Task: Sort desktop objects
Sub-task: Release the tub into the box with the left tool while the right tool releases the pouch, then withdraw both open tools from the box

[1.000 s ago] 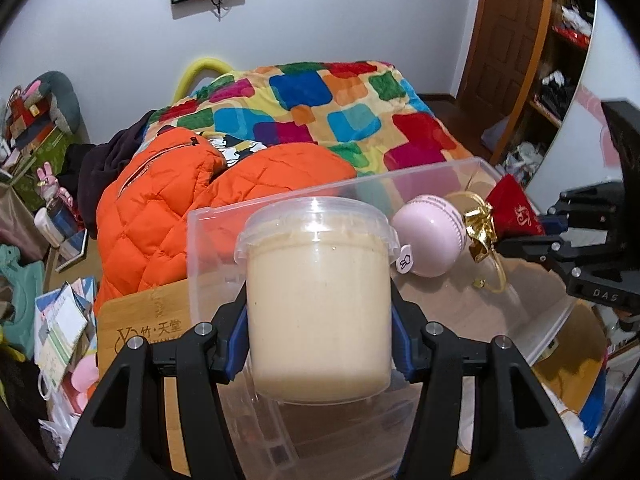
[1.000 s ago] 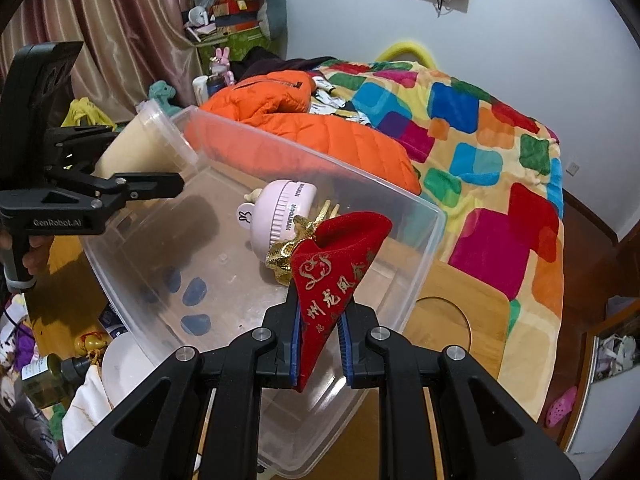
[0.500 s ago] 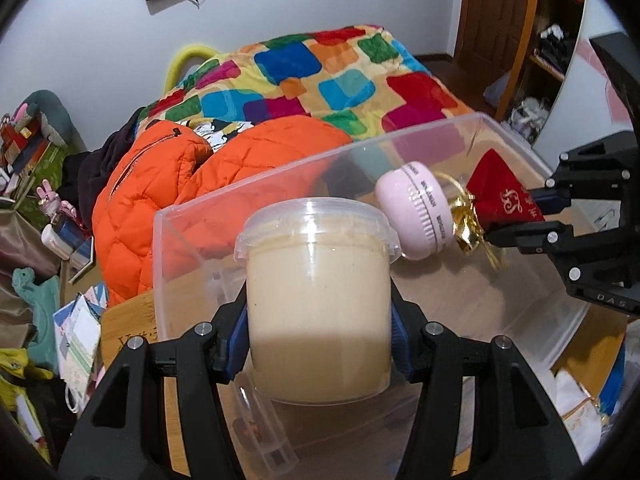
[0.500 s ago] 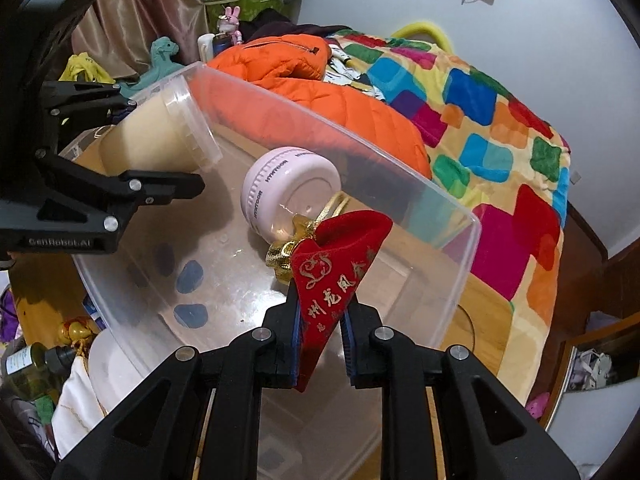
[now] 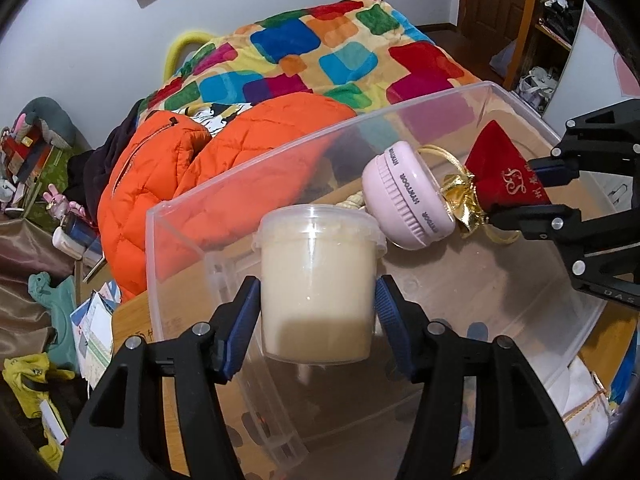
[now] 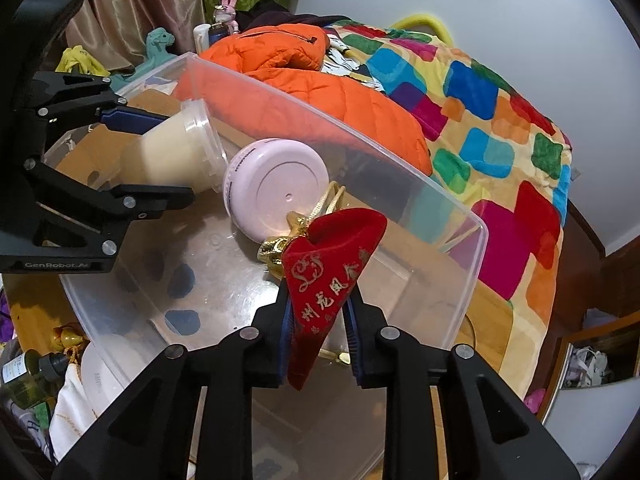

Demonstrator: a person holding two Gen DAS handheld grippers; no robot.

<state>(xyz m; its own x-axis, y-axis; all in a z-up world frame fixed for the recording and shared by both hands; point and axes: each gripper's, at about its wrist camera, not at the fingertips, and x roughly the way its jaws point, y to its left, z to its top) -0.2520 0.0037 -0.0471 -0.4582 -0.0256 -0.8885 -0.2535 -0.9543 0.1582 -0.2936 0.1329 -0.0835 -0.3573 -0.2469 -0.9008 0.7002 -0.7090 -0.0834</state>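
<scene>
My left gripper (image 5: 316, 304) is shut on a clear plastic tub of cream-coloured paste (image 5: 318, 280), held inside a clear plastic bin (image 5: 248, 176). The tub also shows in the right wrist view (image 6: 176, 152). My right gripper (image 6: 318, 320) is shut on a red velvet pouch with gold lettering and a gold cord (image 6: 328, 284), also over the bin (image 6: 460, 264). The pouch shows in the left wrist view (image 5: 500, 176). A round pink case (image 5: 408, 196) lies inside the bin between the tub and the pouch, touching the pouch's gold tie; it shows in the right wrist view (image 6: 276, 188).
The bin sits on a wooden desk (image 5: 132, 320). Behind it is a bed with an orange puffer jacket (image 5: 160, 176) and a multicoloured checked blanket (image 5: 320, 52). Bottles and white cloth (image 6: 36, 368) lie at the desk's left edge; papers and toys (image 5: 92, 328) crowd the floor.
Both grippers have moved lower and further into the bin with their loads. The pink case has tipped and rolled closer to the tub.
</scene>
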